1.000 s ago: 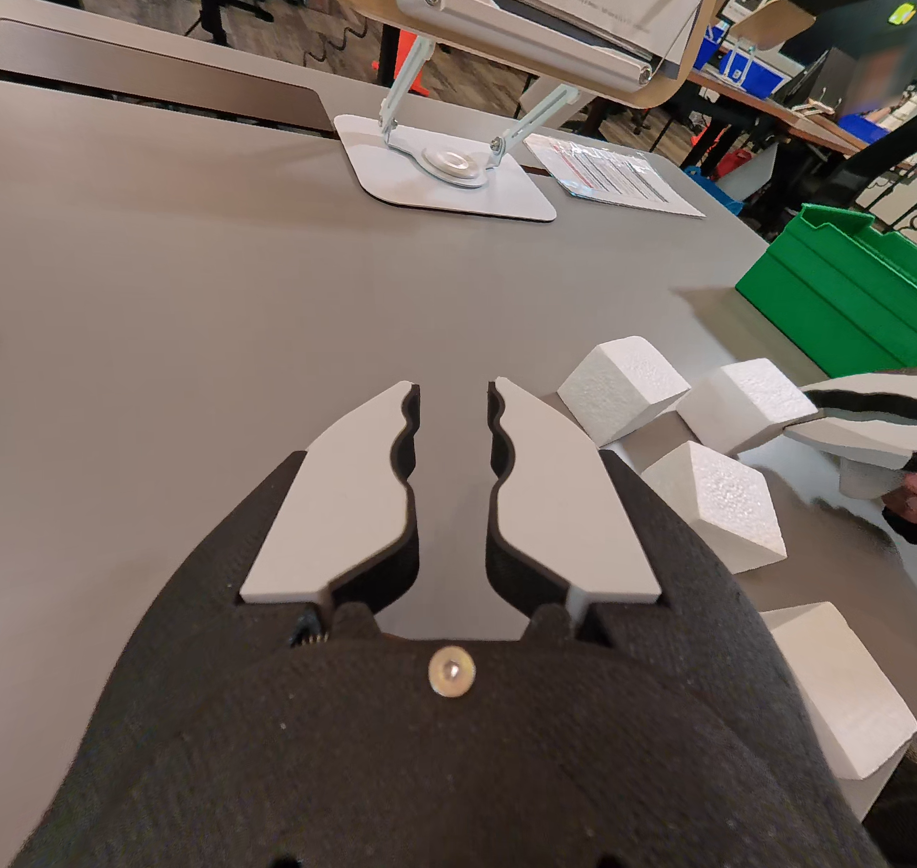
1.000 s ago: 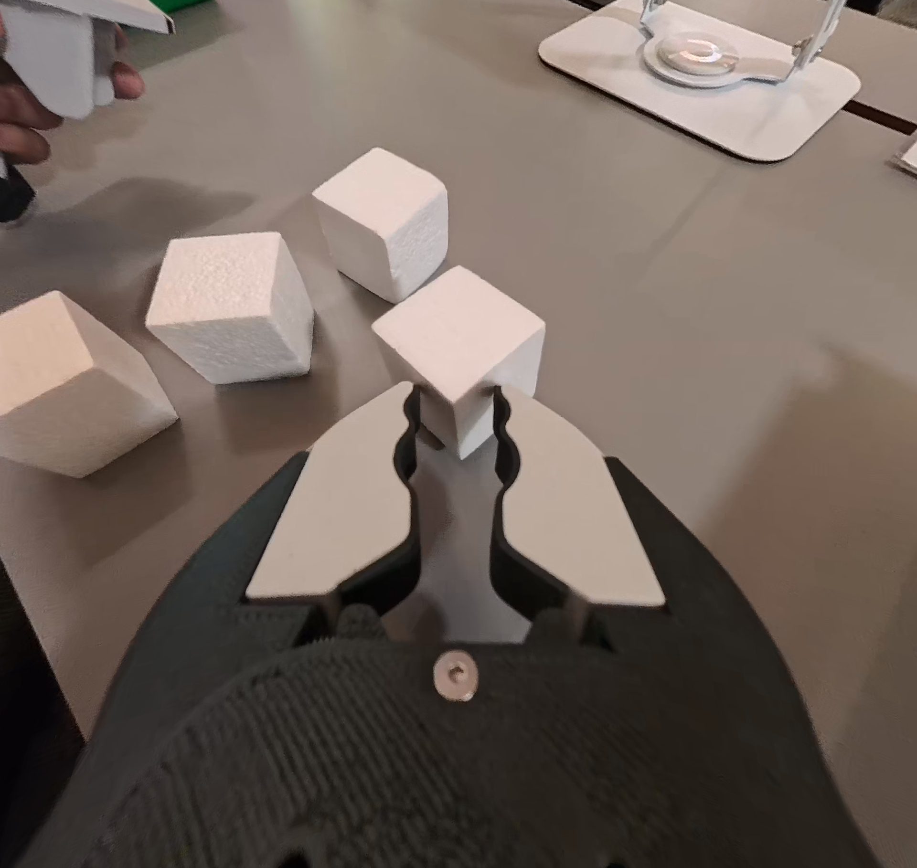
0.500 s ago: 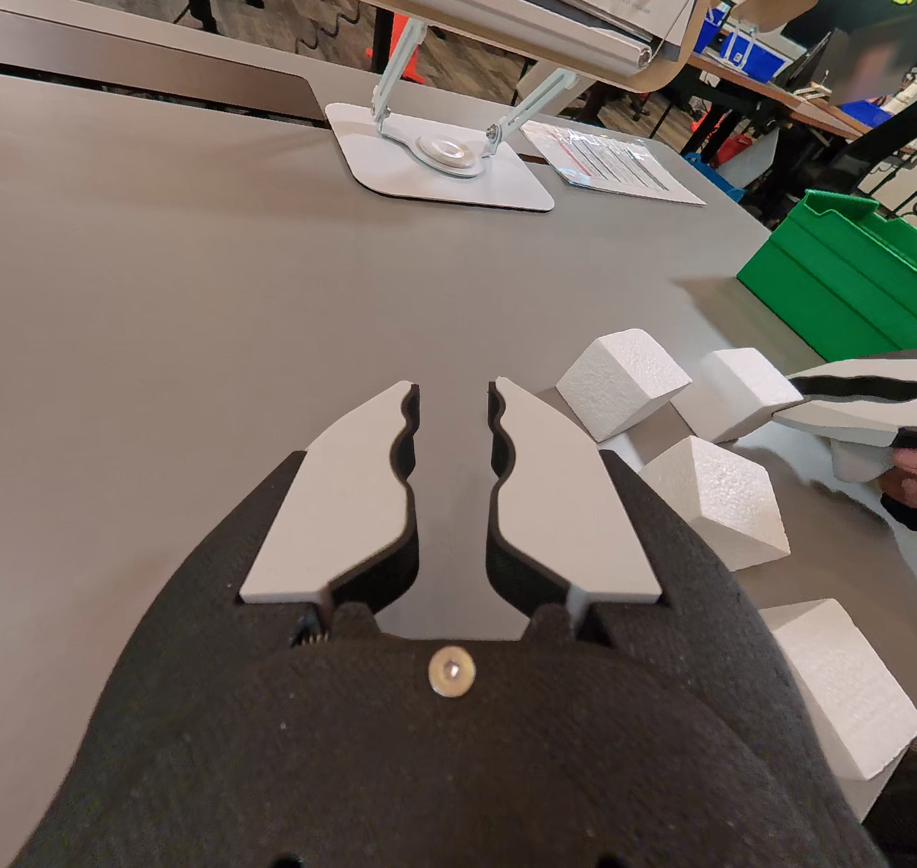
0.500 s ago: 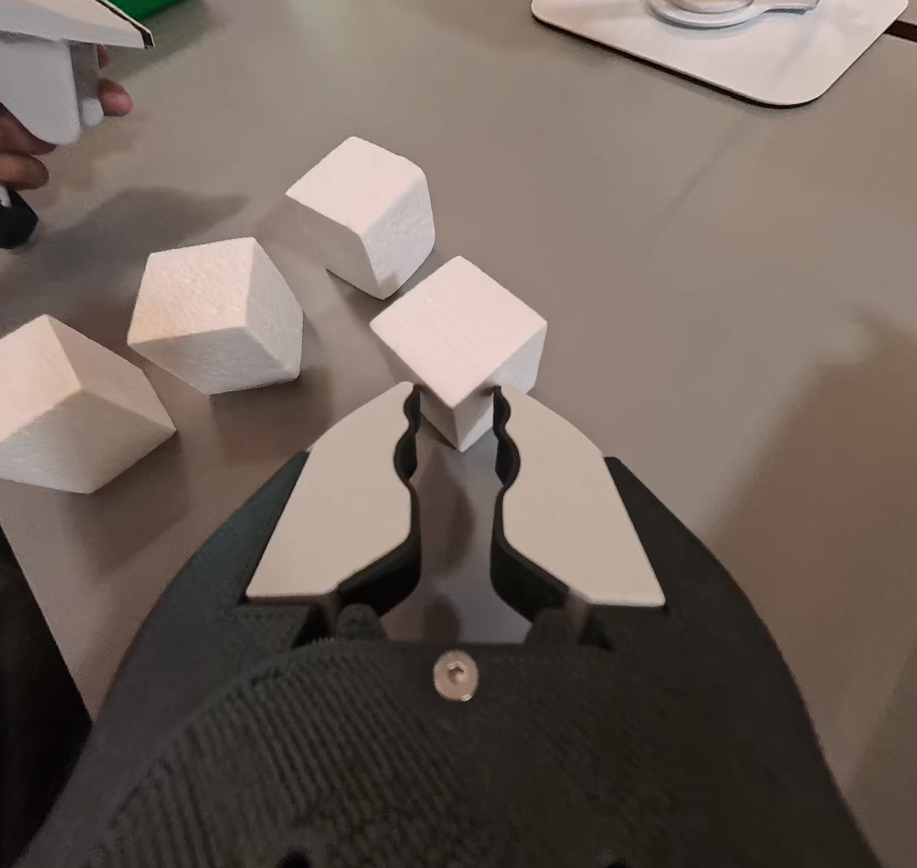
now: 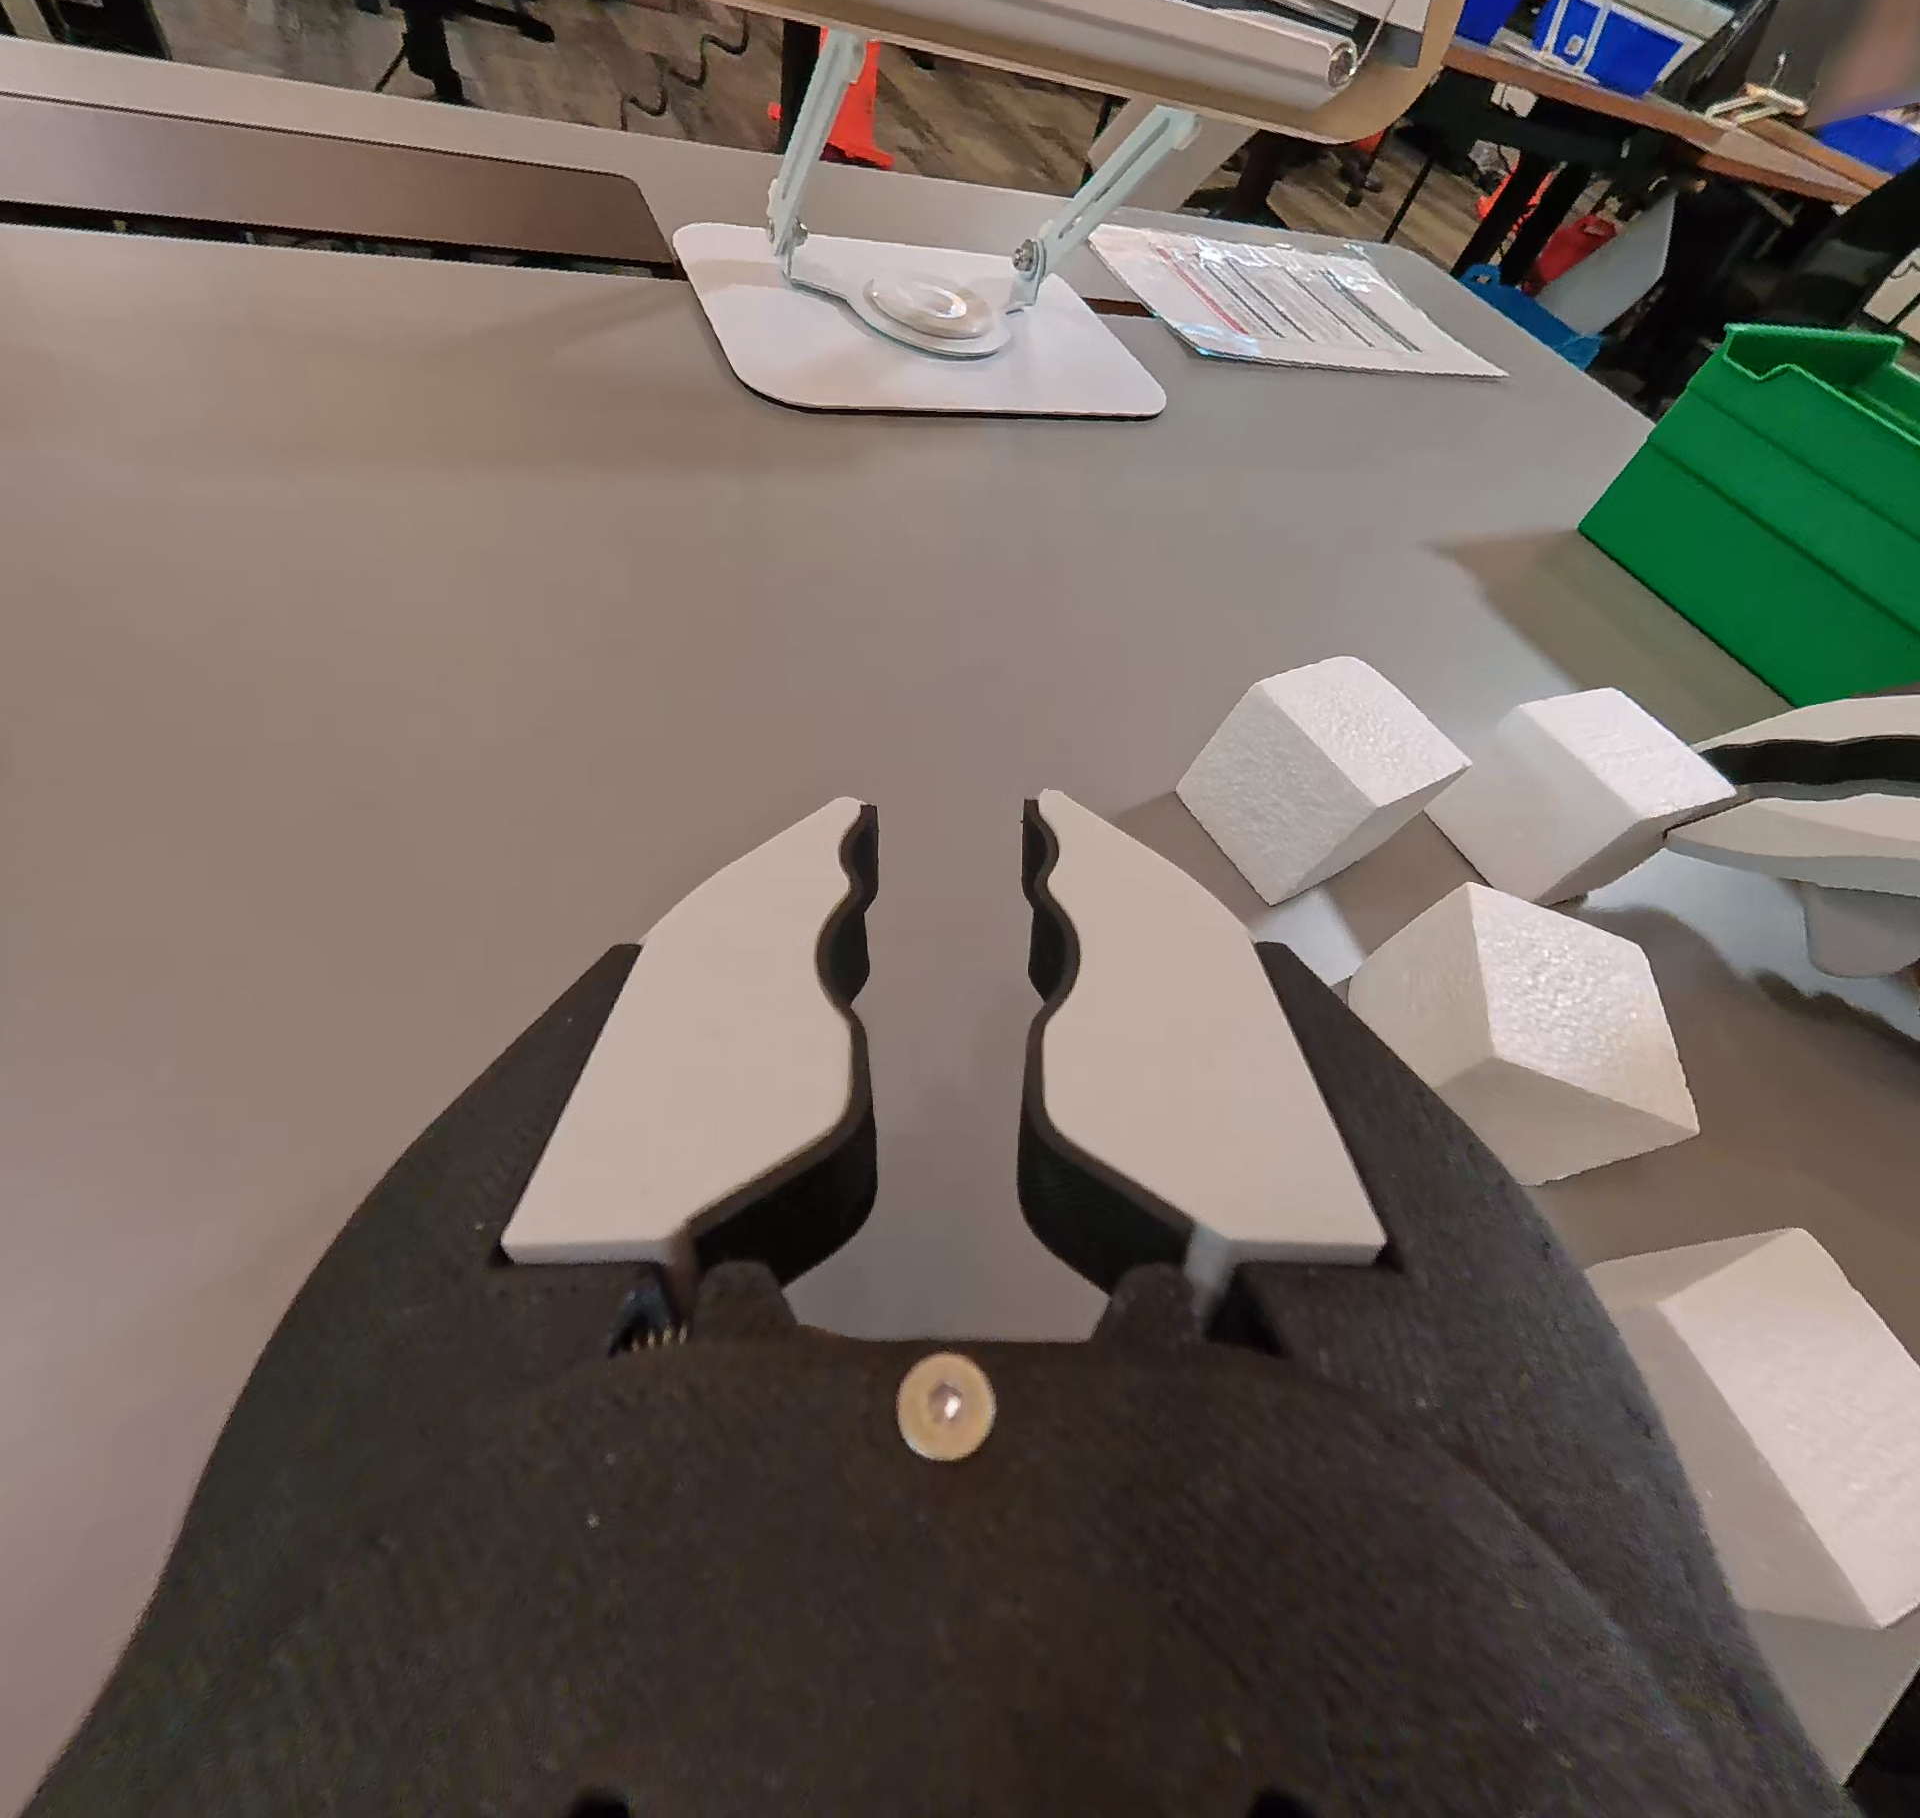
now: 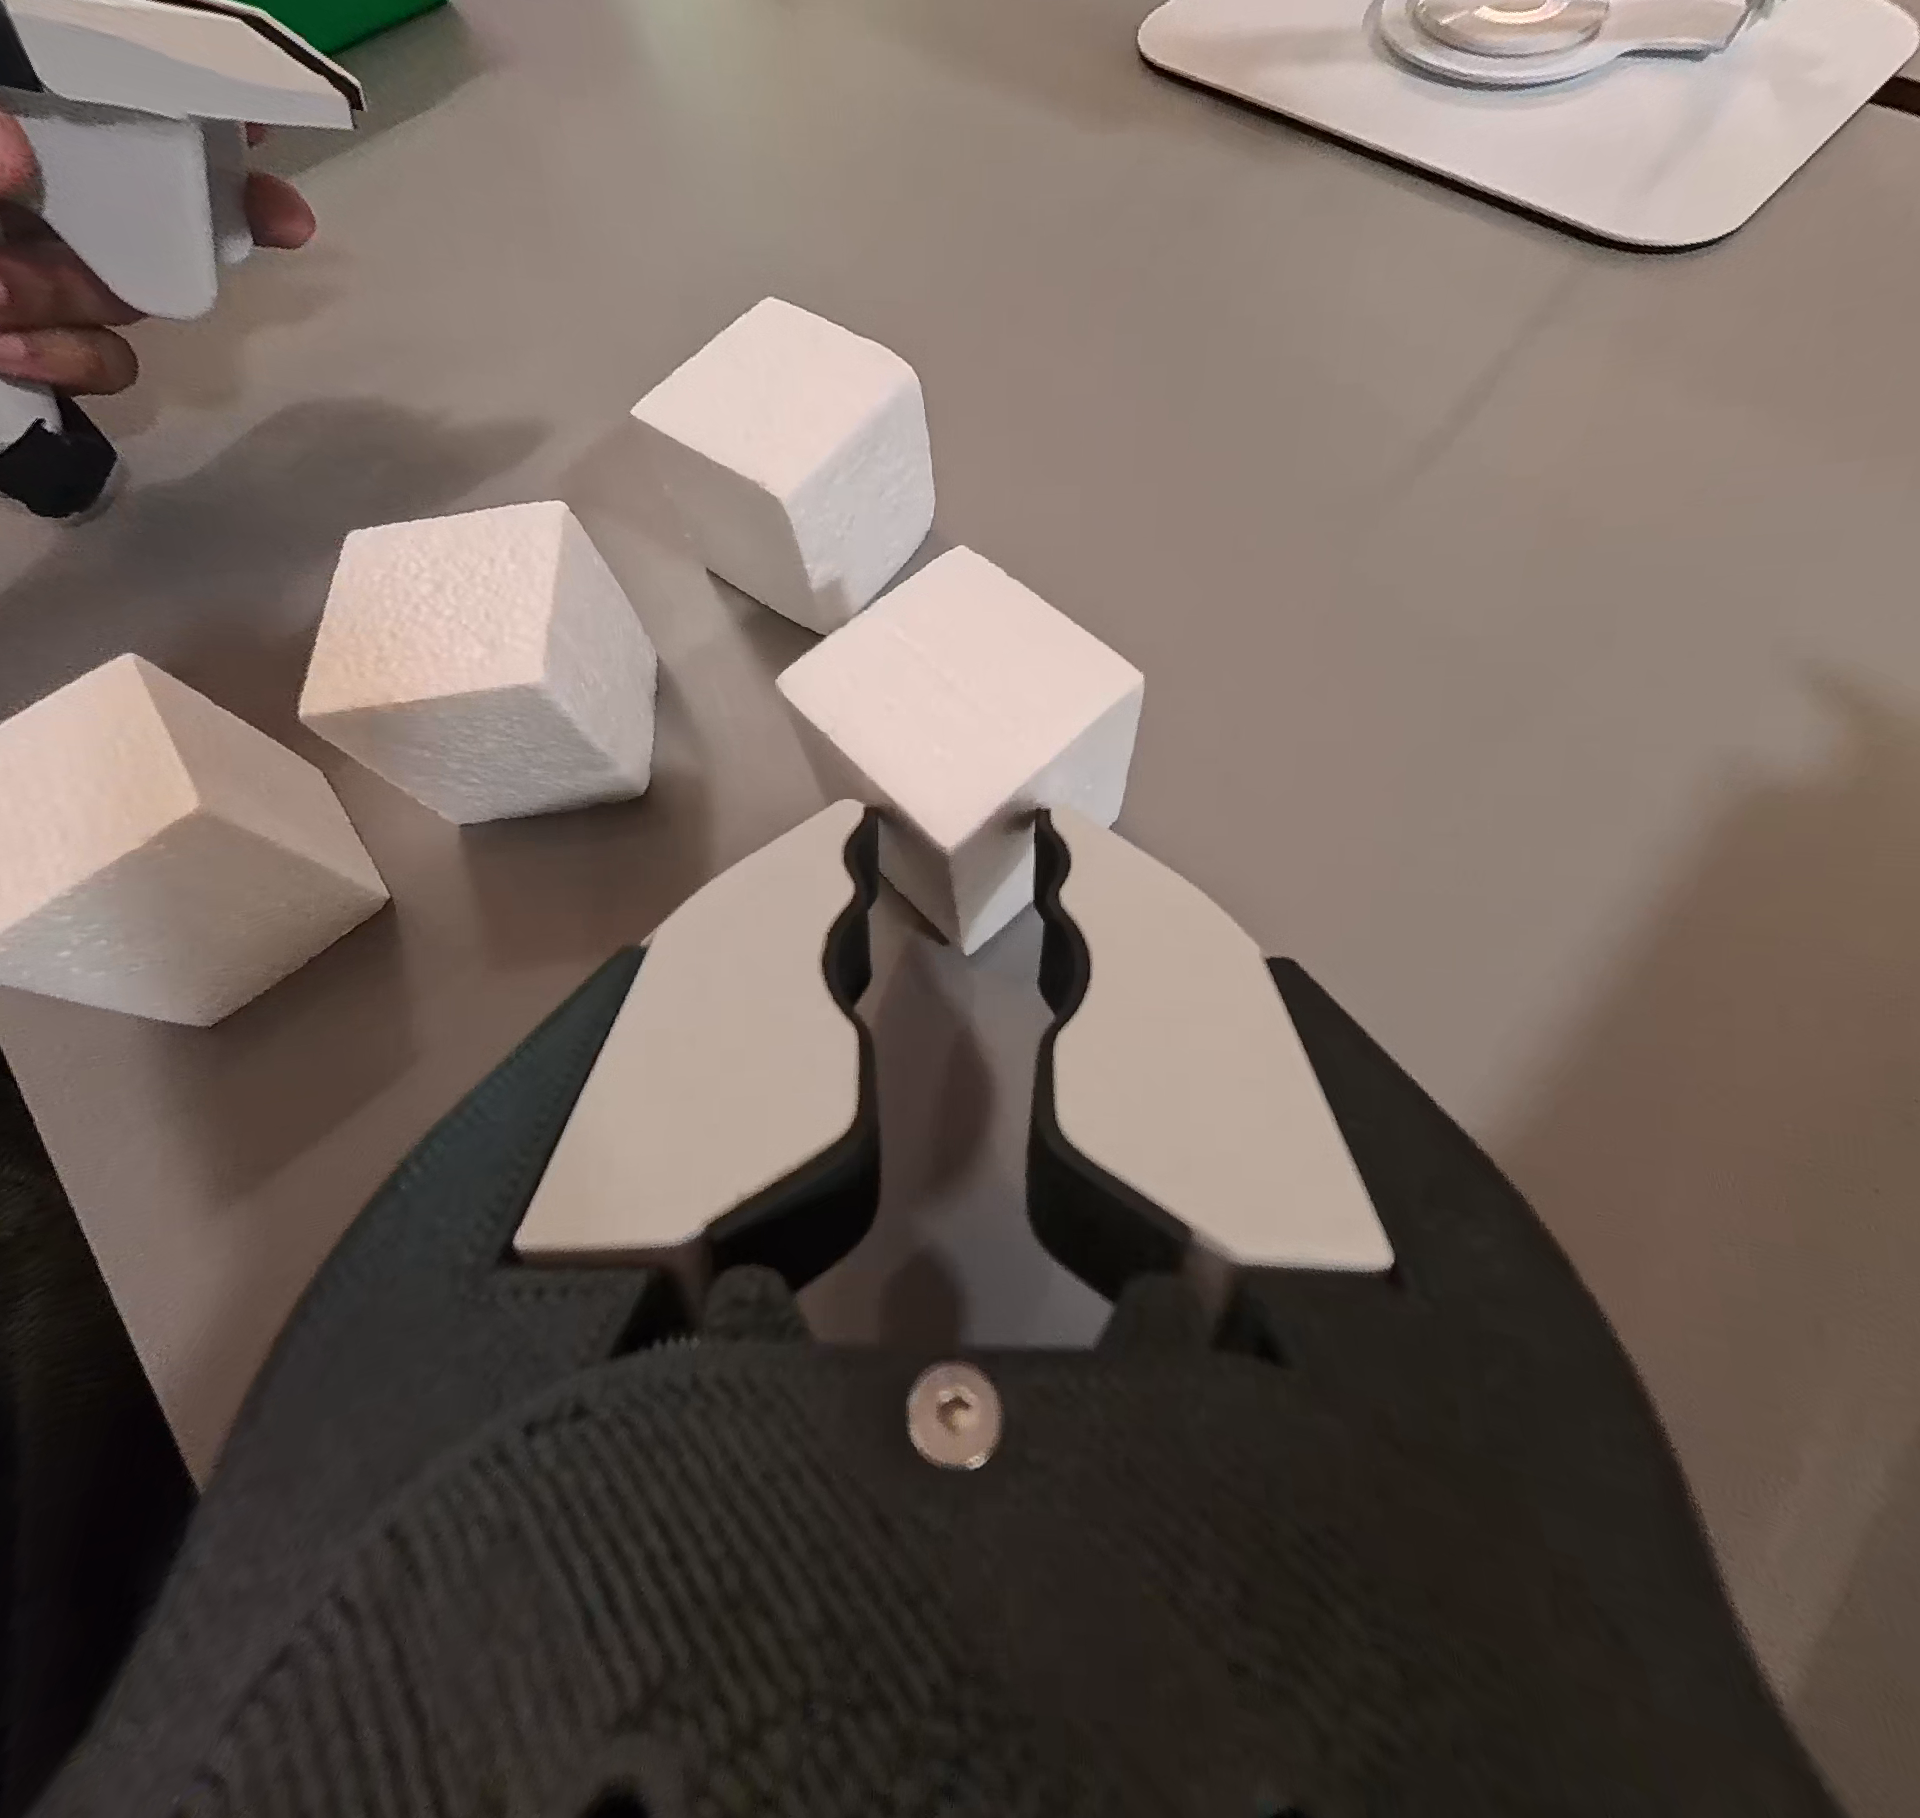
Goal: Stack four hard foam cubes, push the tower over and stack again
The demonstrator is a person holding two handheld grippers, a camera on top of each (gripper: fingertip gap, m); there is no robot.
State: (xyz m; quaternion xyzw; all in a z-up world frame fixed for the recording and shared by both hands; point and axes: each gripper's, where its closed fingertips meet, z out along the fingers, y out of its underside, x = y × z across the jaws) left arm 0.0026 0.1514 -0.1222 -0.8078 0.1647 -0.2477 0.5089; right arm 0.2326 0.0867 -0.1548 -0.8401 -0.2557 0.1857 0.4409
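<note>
Even indoor light, soft shadows, wide-angle edge warping, slight motion blur.

grey table [image 5: 416,573] bears white stand base [image 5: 935,355], green bin [image 5: 1766,542], laminated sheet [image 5: 1299,314].

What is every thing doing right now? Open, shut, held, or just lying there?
Left gripper, open, holding nothing.
Right gripper, shut on the nearest foam cube.
Other three foam cubes, lying loose on the table.
Green bin, upright on the table.
</note>
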